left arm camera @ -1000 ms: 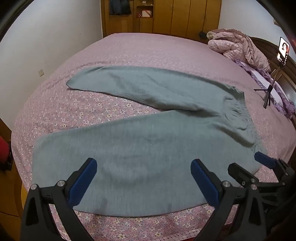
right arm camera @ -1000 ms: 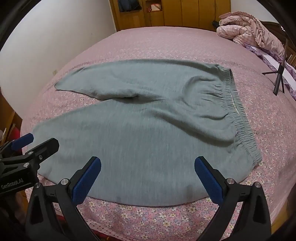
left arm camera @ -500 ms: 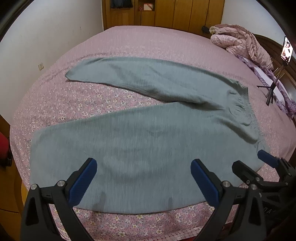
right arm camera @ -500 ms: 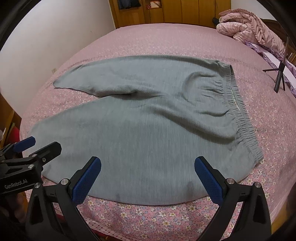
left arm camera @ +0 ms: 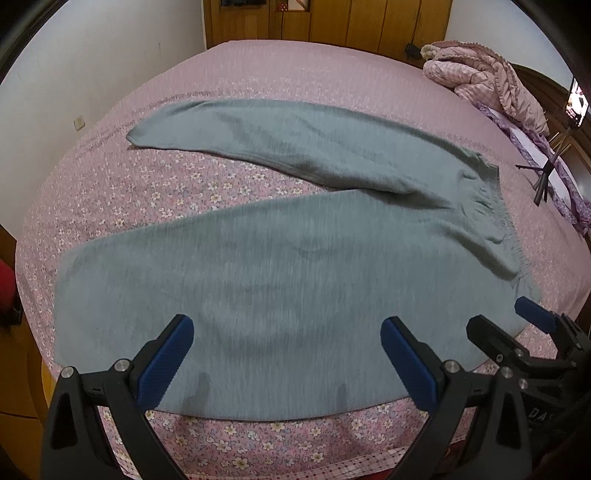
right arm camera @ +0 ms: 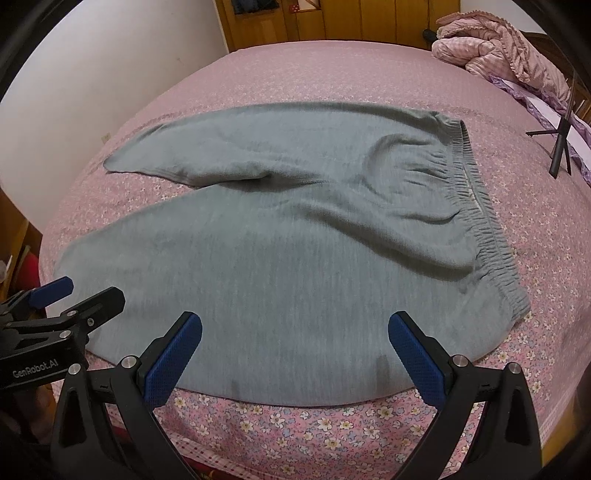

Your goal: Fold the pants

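Grey-green sweatpants [left arm camera: 280, 266] lie flat on a pink floral bedspread [left arm camera: 155, 192], legs spread in a V to the left, elastic waistband [right arm camera: 476, 199] at the right. The pants also fill the right wrist view [right arm camera: 295, 258]. My left gripper [left arm camera: 286, 354] is open and empty, hovering over the near leg by the bed's front edge. My right gripper [right arm camera: 295, 350] is open and empty, over the near leg's hip end. Each gripper shows at the edge of the other's view, the right one [left arm camera: 517, 332] and the left one [right arm camera: 74, 299].
A crumpled pink quilt [left arm camera: 487, 81] lies at the far right of the bed. A phone on a black tripod [left arm camera: 546, 173] stands on the right side. Wooden wardrobes [left arm camera: 332, 22] line the far wall. A white wall [left arm camera: 92, 74] is at the left.
Both grippers have risen and tilted slightly, so the pants sit lower and smaller in view. The pants have not moved. Both jaws stay open.
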Available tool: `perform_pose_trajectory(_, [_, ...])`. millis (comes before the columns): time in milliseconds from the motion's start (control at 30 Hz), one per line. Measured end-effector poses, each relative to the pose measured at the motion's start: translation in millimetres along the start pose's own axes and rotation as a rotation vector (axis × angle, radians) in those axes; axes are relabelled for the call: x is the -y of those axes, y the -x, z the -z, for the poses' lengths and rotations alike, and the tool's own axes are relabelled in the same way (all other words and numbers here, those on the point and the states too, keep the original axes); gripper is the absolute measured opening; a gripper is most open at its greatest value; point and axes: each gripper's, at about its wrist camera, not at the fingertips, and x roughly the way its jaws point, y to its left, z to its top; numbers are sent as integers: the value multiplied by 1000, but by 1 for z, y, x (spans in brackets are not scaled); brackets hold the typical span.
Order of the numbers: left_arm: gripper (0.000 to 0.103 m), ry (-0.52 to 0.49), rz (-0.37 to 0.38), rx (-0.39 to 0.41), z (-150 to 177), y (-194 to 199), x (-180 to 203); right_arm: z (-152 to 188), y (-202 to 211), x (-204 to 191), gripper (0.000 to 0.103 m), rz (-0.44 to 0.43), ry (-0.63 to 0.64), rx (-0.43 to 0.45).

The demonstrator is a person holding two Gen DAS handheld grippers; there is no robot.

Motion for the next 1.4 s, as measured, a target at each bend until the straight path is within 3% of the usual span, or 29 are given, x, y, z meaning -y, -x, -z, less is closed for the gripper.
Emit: perform_pose_trajectory(1400, [103,-7,2,-33,4,-8,-3,-1,-2,-1,103,0,2,-9])
